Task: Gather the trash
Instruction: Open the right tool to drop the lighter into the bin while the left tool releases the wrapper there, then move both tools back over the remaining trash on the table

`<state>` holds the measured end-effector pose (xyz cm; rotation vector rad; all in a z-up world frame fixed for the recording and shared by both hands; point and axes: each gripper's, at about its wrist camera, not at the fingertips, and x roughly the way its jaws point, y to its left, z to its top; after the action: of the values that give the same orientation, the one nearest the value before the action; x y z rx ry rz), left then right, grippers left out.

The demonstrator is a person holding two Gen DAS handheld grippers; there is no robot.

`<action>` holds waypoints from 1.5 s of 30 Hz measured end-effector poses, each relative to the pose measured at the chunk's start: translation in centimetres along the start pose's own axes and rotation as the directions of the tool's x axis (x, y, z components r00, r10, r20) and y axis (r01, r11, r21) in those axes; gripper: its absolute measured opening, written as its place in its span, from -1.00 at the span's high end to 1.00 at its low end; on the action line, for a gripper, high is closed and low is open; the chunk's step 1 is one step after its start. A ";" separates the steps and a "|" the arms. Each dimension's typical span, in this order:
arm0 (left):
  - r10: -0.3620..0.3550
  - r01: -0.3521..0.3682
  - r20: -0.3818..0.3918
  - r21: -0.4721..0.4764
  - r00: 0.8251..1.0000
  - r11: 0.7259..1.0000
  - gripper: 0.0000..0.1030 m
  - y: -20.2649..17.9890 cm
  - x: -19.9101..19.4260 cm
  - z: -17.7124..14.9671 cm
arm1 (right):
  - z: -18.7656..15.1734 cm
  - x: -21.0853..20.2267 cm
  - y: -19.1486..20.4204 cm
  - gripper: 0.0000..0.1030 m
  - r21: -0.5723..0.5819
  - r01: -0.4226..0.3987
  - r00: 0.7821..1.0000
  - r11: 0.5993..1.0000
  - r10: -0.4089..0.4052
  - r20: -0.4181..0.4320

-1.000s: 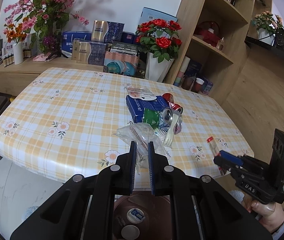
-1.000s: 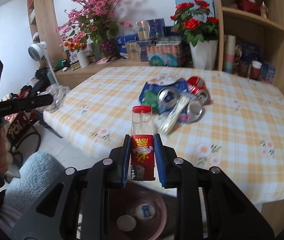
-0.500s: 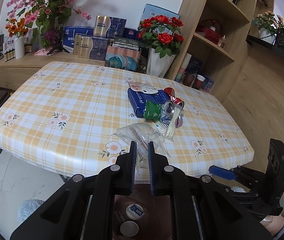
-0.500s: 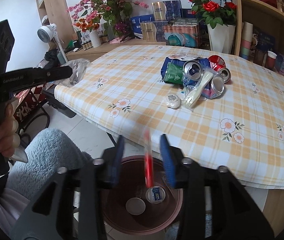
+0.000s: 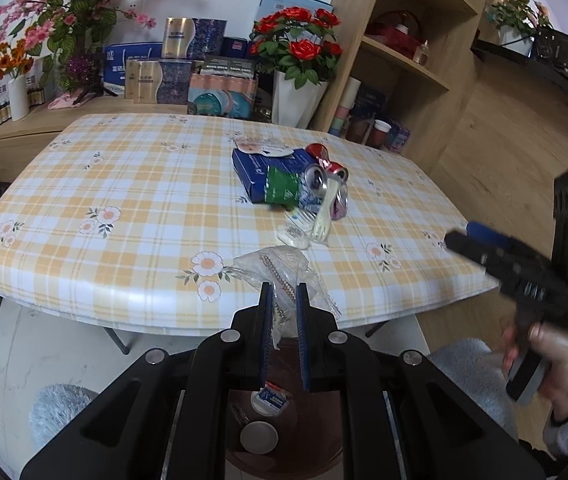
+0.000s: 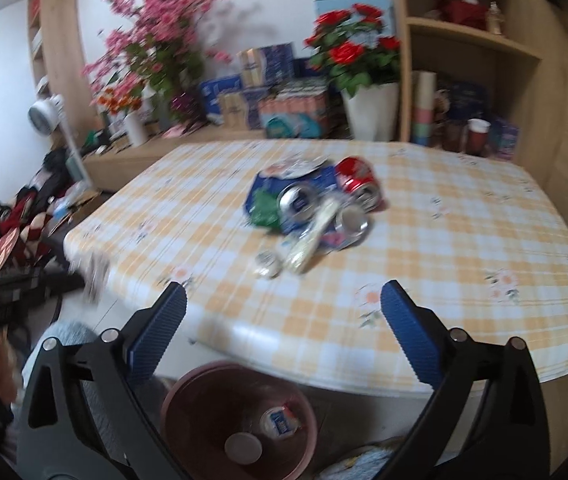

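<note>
My left gripper [image 5: 283, 294] is shut on a crumpled clear plastic wrapper [image 5: 280, 268] and holds it over the brown trash bin [image 5: 316, 428] below the table's front edge. My right gripper [image 6: 282, 304] is open and empty above the same bin [image 6: 188, 392]; it also shows in the left wrist view [image 5: 472, 236]. The bin holds a small tub [image 6: 282, 422] and a round lid [image 6: 243, 447]. A trash pile lies mid-table: blue box [image 5: 260, 168], green packet [image 5: 282, 190], crushed cans [image 6: 358, 182], a plastic fork [image 5: 322, 216] and a small white piece [image 5: 294, 236].
The table has a yellow checked floral cloth [image 5: 124, 200]. A white vase of red roses [image 5: 294, 96], boxes and pink blossoms stand behind it. A wooden shelf unit [image 5: 412, 64] is at the right. A grey fluffy sleeve [image 5: 468, 368] is by the bin.
My right gripper let go of the red-capped lighter, which fell toward the bin, and its jaws opened wide. My left gripper kept the wrapper and moved over the bin.
</note>
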<state>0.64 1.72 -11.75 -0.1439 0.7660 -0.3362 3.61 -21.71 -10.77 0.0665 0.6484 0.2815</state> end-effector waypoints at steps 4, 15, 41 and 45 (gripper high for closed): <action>-0.013 0.013 -0.019 -0.006 1.000 1.000 0.77 0.0 0.3 -0.6 | 1.0 -0.8 -1.3 -0.88 0.022 0.034 0.999 0.999 -0.035 0.028; -0.050 0.052 -0.064 0.027 0.997 0.998 0.77 -1.1 0.7 -1.4 | 2.1 -2.0 -1.5 -0.89 0.012 0.080 0.994 0.997 -0.081 0.075; 0.094 -0.095 0.007 0.094 0.996 0.991 -0.88 0.5 2.5 1.0 | 1.2 0.2 -2.8 -0.89 0.067 0.067 0.997 0.995 -0.070 0.043; 0.143 -0.148 0.072 0.080 0.987 0.986 -0.88 1.5 1.9 3.5 | 1.8 0.1 -3.4 -0.89 0.081 0.063 0.995 0.995 -0.068 0.067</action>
<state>4.76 2.51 -10.92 -0.0184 0.6913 -0.2235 5.62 -24.92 -9.94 0.1302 0.5912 0.1894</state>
